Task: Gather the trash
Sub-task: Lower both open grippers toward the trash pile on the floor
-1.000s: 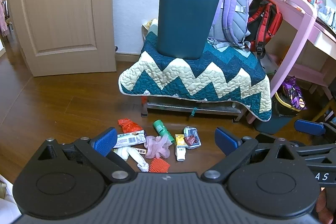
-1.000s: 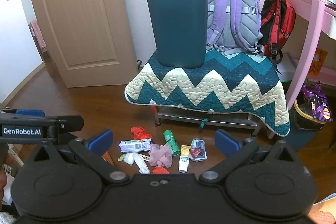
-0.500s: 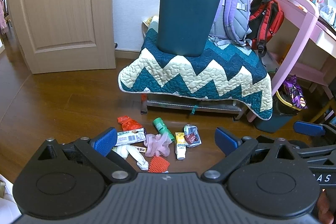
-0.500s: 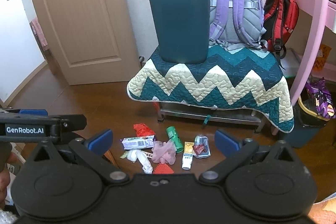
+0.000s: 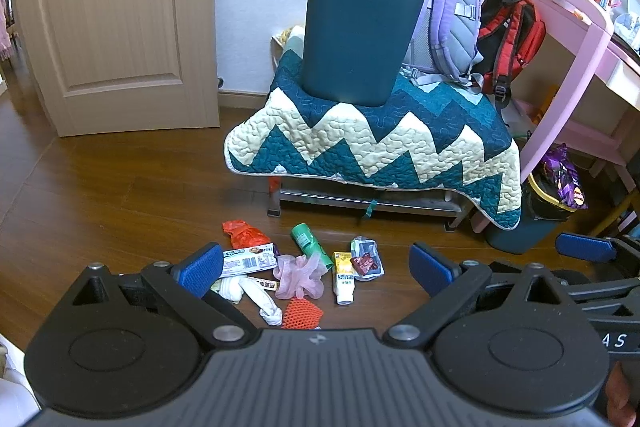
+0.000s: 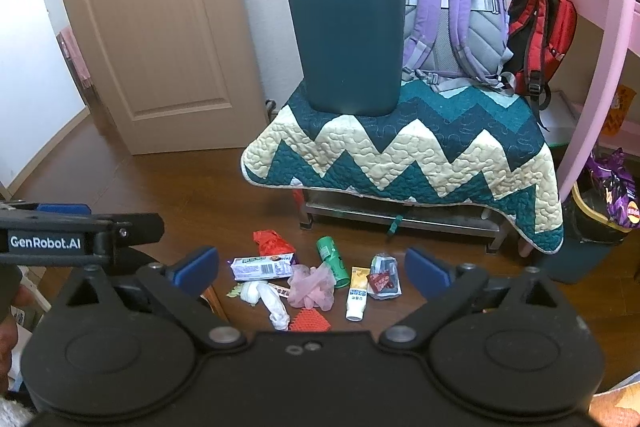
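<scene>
Trash lies scattered on the wooden floor [image 5: 120, 195] in front of a low table [image 5: 360, 197] draped with a teal and cream zigzag quilt [image 5: 372, 143]. Among the pieces are a red wrapper [image 5: 244, 233], a green roll [image 5: 308, 241], a white snack packet [image 5: 250, 259], a pink crumpled bag [image 5: 300, 277], a yellow and white tube [image 5: 344, 277], a clear pouch [image 5: 366, 259], a white rag [image 5: 260, 297] and an orange mesh piece [image 5: 302, 315], all close together, some touching. A dark teal bin [image 5: 356, 35] stands upright on the quilt at its far left, with a purple backpack [image 5: 448, 7] behind it and a red and black backpack [image 5: 510, 35] further right. The left claw [image 5: 316, 267] hangs above the near edge of the litter, blue pads spread wide, holding nothing. The right claw [image 6: 312, 265] sits just to its right, likewise spread and empty. A pink desk [image 6: 600, 27] rises at the right, and a wooden door [image 6: 160, 27] stands at the far left.
</scene>
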`<state>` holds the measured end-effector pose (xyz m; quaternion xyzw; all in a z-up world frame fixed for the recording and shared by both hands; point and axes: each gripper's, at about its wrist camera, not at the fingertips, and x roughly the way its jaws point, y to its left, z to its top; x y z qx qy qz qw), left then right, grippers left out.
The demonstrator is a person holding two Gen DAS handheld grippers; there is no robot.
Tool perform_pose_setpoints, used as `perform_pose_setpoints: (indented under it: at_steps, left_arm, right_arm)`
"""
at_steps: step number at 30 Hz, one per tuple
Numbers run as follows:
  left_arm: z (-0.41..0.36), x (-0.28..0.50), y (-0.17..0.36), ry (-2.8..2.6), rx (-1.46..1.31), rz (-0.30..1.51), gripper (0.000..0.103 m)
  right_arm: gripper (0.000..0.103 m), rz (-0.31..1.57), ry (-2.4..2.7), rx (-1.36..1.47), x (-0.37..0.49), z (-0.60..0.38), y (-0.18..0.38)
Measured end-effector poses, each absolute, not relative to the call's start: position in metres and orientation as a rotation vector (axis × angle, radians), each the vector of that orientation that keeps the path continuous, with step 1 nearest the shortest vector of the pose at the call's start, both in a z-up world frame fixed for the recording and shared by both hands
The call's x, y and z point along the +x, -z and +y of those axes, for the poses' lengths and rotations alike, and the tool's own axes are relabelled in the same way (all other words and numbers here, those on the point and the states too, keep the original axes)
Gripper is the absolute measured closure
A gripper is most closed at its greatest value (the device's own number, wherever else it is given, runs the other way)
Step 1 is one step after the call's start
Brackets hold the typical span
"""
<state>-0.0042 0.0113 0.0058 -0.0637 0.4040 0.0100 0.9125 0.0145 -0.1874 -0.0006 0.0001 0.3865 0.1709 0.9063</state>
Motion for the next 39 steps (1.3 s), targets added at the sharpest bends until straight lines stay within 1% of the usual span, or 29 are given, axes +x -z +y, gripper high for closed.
perform_pose_setpoints:
  at_steps: [5, 9, 21, 29, 34, 39]
  left_arm:
    - [0.012, 0.008, 0.000, -0.003, -0.105, 0.828, 0.003]
    - [0.016, 0.036, 0.008, -0.004, -0.096, 0.839, 0.003]
    - [0.045, 0.147, 0.062, -0.021, -0.172, 0.948, 0.003]
    - [0.061, 0.226, 0.117, 0.002, -0.143, 1.009, 0.003]
    - [0.070, 0.270, 0.169, 0.018, -0.103, 1.062, 0.003]
    - [0.079, 0.300, 0.224, 0.064, -0.069, 1.152, 0.003]
  right_arm:
    - [0.005, 0.799, -0.352, -0.019, 0.029, -0.183, 0.008]
    - [0.005, 0.818, -0.354, -0.020, 0.050, -0.179, 0.017]
    - [0.007, 0.911, -0.346, 0.006, 0.148, -0.171, 0.068]
    - [0.010, 1.017, -0.362, 0.008, 0.229, -0.172, 0.141]
    - [0.013, 1.083, -0.361, 0.027, 0.274, -0.176, 0.197]
    - [0.015, 1.161, -0.329, -0.020, 0.308, -0.176, 0.257]
